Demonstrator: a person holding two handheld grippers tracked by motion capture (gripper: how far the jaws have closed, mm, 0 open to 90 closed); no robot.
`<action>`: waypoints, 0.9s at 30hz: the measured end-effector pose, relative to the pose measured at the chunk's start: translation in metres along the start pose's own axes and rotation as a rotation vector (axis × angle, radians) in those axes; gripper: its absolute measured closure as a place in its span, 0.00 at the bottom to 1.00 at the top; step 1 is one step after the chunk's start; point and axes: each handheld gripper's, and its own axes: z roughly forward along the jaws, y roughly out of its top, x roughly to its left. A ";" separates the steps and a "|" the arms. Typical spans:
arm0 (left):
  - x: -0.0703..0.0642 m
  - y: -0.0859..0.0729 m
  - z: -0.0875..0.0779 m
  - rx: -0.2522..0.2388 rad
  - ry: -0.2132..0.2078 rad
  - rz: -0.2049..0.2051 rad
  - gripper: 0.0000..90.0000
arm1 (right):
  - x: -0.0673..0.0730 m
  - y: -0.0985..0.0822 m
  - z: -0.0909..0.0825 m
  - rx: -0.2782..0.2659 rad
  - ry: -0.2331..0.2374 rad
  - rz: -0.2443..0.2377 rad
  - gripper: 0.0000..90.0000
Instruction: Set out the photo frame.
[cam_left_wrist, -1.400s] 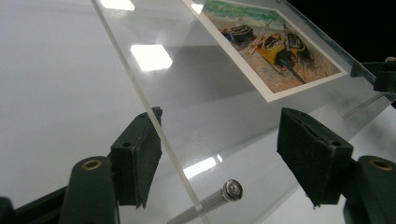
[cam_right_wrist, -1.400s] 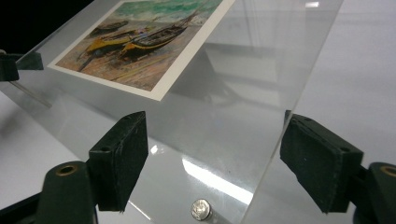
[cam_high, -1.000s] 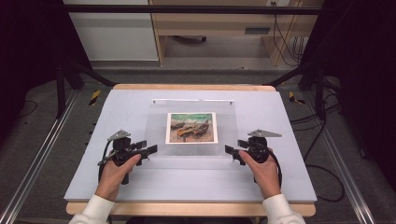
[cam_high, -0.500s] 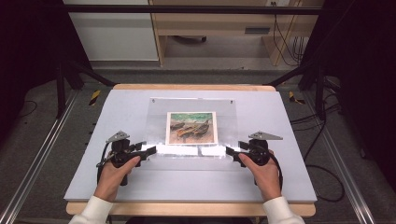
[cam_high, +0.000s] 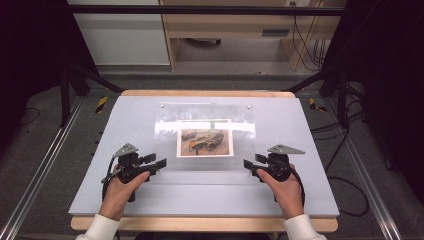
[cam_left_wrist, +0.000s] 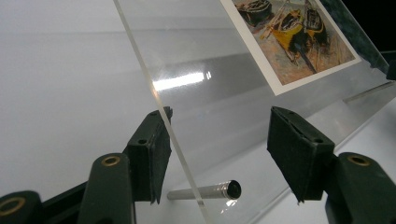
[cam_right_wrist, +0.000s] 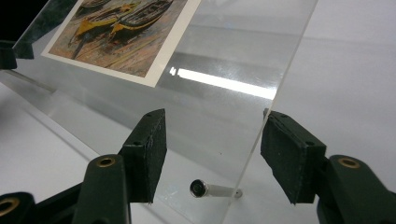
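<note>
A clear acrylic sheet (cam_high: 205, 115) carrying a boat picture (cam_high: 205, 142) lies mid-table on the grey mat (cam_high: 300, 130). My left gripper (cam_high: 161, 164) is at its near left corner and my right gripper (cam_high: 246, 164) at its near right corner. In the left gripper view the tilted sheet (cam_left_wrist: 210, 93) has its side edge between the open jaws (cam_left_wrist: 219, 126), close against the left pad (cam_left_wrist: 149, 154). A metal pin (cam_left_wrist: 205, 190) sticks out of that corner. In the right gripper view the sheet's edge (cam_right_wrist: 275, 84) runs between the open jaws (cam_right_wrist: 215, 126), above another pin (cam_right_wrist: 212, 189).
The mat covers a wooden table whose front edge (cam_high: 200, 224) is by the person's sleeves. Metal rails (cam_high: 40, 175) run along both sides. Cables (cam_high: 350, 170) lie on the floor at the right, and a desk (cam_high: 225, 30) stands beyond the table.
The bright glare band on the sheet has shifted from its near edge to beyond the picture, so the sheet's tilt has changed. Both grippers stay at the near corners, slightly closer to the person.
</note>
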 end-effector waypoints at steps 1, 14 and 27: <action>0.000 0.000 0.000 0.000 0.000 -0.001 0.43 | 0.000 0.000 0.000 -0.001 0.000 0.002 0.46; -0.001 -0.003 -0.003 -0.005 0.000 -0.009 0.46 | 0.001 -0.002 -0.003 -0.003 0.000 0.003 0.49; -0.002 -0.005 -0.007 0.001 -0.002 -0.002 0.49 | 0.002 -0.006 -0.008 -0.004 0.002 0.003 0.55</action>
